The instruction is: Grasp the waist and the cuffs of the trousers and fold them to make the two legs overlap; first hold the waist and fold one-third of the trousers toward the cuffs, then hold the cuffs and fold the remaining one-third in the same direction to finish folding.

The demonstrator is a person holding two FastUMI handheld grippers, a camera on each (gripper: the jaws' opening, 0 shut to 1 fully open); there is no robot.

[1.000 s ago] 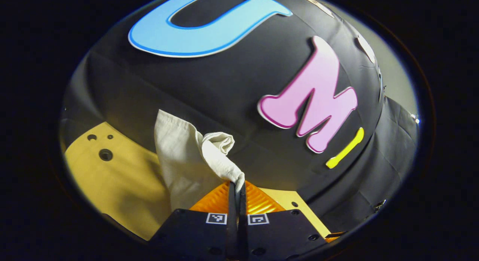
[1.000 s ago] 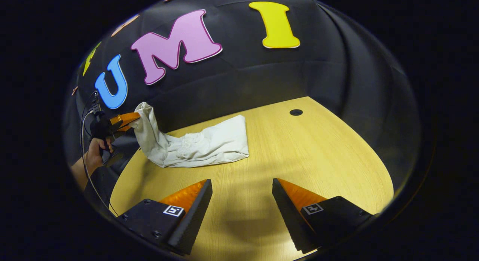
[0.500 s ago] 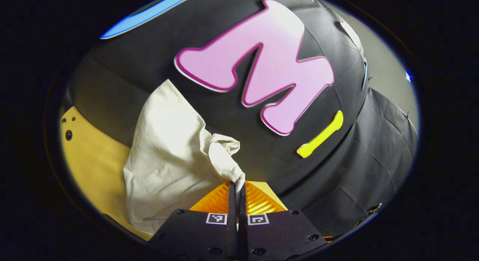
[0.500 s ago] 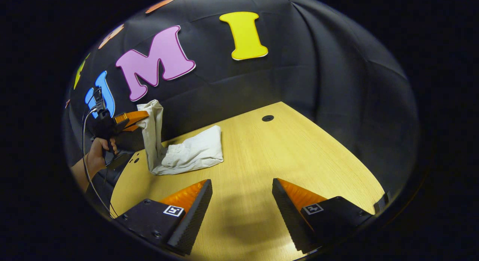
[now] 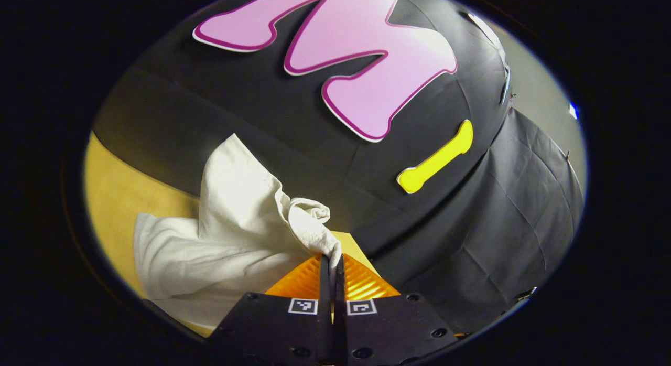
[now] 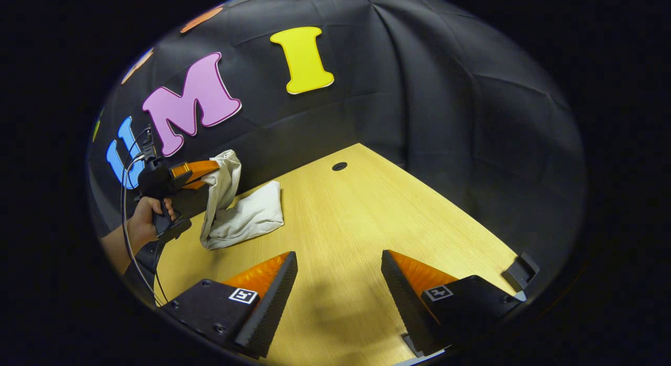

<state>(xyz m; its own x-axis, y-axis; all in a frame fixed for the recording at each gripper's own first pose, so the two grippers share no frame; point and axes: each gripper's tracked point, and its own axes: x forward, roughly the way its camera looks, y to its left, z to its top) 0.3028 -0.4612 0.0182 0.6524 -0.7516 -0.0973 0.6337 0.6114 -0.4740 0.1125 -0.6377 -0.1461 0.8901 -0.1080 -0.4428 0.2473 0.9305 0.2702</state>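
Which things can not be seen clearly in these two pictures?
- Left gripper view: the trousers' lower edge, behind the left gripper.
- Right gripper view: which end of the trousers is held; bunched cloth, far off.
- Right gripper view: table near edge, behind the right gripper.

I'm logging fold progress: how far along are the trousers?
Done: part of the cream cotton trousers already lies bunched on the wooden table. In hand: the left gripper is shut on a lifted end, carrying it over. Left: lay it flat; the right gripper hovers open, holding nothing.
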